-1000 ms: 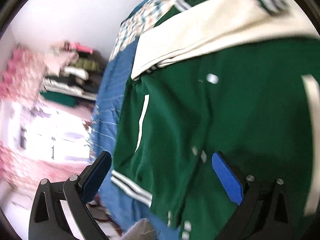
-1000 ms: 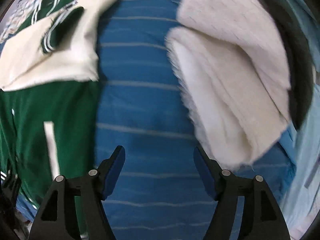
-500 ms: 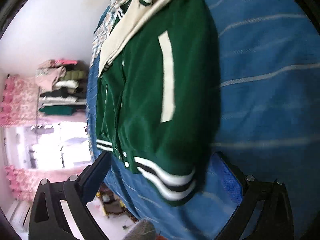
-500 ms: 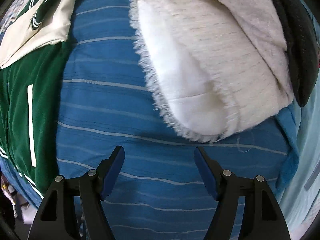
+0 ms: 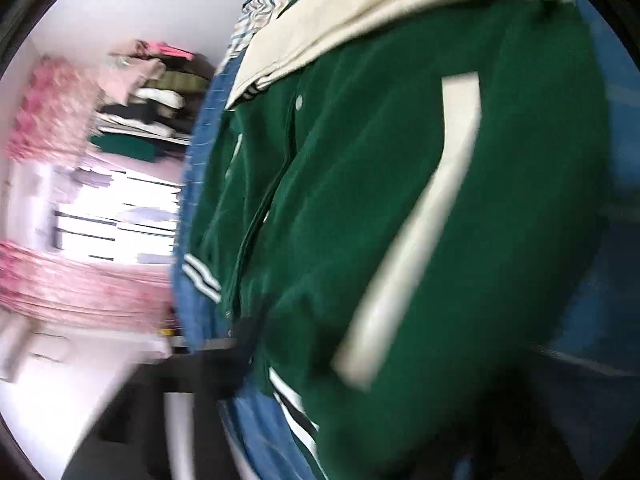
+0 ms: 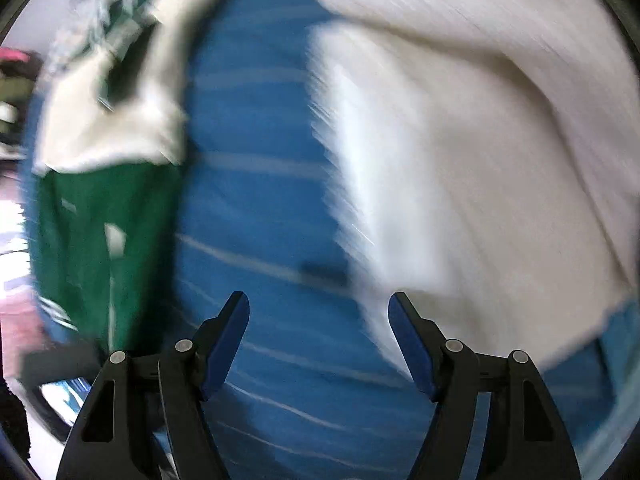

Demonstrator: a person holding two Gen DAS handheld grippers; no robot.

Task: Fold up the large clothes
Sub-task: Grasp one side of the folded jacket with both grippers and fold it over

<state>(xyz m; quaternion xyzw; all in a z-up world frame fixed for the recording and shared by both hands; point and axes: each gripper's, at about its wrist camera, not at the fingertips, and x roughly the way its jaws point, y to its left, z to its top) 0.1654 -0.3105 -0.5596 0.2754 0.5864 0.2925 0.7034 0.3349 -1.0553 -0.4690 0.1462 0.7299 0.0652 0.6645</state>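
A green varsity jacket (image 5: pixel 360 220) with cream sleeves and striped hem lies on a blue striped bed sheet (image 6: pixel 260 200). It fills the blurred left wrist view, close to the camera; it also shows at the left of the right wrist view (image 6: pixel 100 220). My left gripper's fingers are lost in the blur and behind the jacket. My right gripper (image 6: pixel 319 340) is open and empty above the bare sheet, between the jacket and a white fluffy blanket (image 6: pixel 480 160).
A stack of folded clothes (image 5: pixel 152 108) sits on a shelf by the white wall at the left. Pink curtains (image 5: pixel 60 280) frame a bright window. The bed's left edge drops off beside the jacket.
The left camera has swung closer to the jacket, and its fingers no longer show. The right gripper has shifted toward the white blanket; both views are blurred by motion.
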